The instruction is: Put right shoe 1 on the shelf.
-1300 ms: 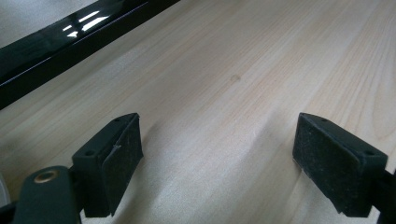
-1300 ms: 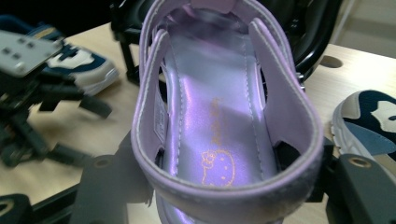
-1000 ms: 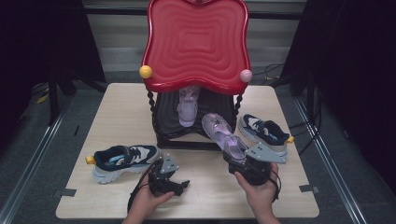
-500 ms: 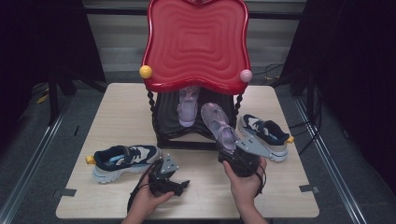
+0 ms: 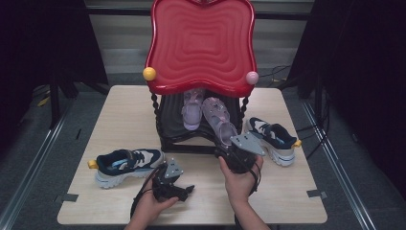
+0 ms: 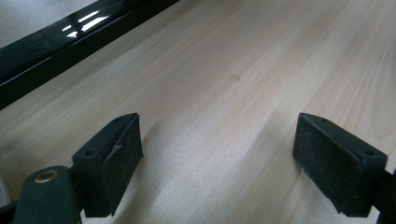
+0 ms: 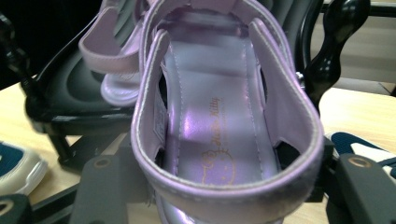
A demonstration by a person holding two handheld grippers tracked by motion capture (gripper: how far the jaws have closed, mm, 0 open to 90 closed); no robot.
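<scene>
Jaws of right gripper [image 5: 229, 146] clamp lilac sandal [image 5: 219, 122] heel.

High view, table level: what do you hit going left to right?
Left sneaker → left gripper → right gripper shut on lilac sandal → right sneaker.

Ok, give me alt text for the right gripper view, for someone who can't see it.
A lilac sandal, seen from its heel end, is clamped at the heel between the right gripper's black jaws, toe pointing at a dark lower shelf where a second lilac sandal lies. Pale wooden table and a navy sneaker sit at right.
</scene>
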